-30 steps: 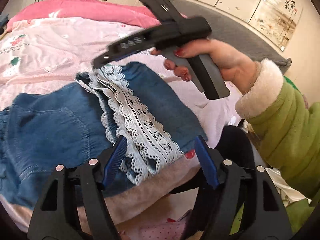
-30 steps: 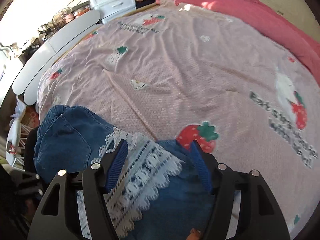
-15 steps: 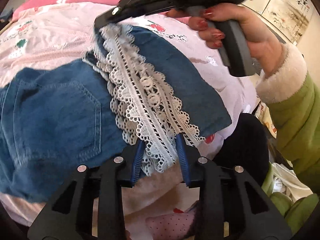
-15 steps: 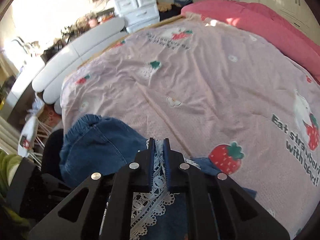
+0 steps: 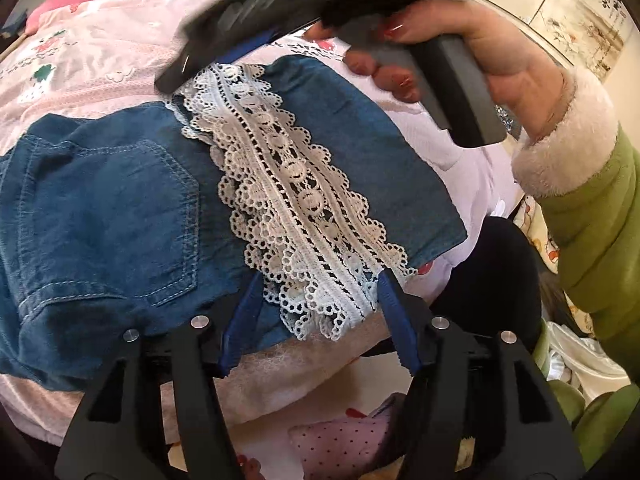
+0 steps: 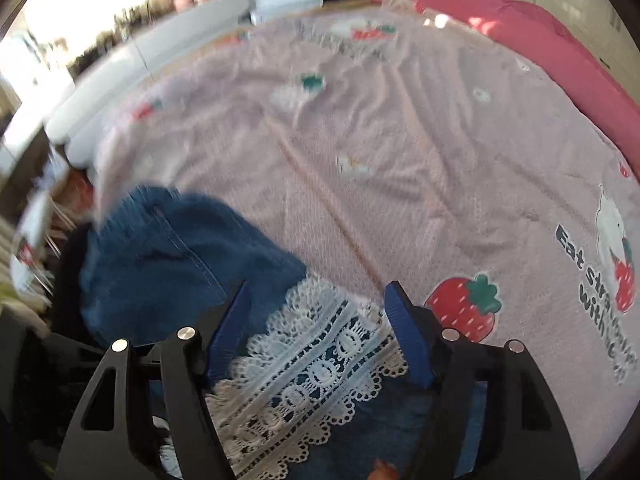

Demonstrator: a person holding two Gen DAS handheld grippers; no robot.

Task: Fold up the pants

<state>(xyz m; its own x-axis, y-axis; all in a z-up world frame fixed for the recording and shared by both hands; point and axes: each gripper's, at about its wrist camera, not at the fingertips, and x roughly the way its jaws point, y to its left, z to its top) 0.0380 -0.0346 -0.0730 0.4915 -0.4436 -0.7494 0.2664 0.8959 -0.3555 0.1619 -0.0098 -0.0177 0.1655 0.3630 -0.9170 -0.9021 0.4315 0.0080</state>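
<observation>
- The denim pants [image 5: 120,208] are being kept folded at the near edge of the pink bedsheet [image 6: 400,140], white lace trim [image 5: 296,200] uppermost;
- The left gripper [image 5: 316,300] is being opened, lace lying unpinched between its jaws;
- The right gripper [image 6: 316,332] is likewise being opened over the lace's far end; nothing is being gripped.

The right gripper [image 5: 224,40] is smeared by motion at twelve o'clock in the left wrist view, and its jaw tips merge into a dark streak, so whether they touch the lace trim [image 5: 296,200] cannot be told. The denim pants [image 5: 104,216] run off the frame at nine o'clock. In the right wrist view the furniture [image 6: 120,56] at ten o'clock is blurred past naming, and the pants' lower part is hidden behind the gripper body at six o'clock.
</observation>
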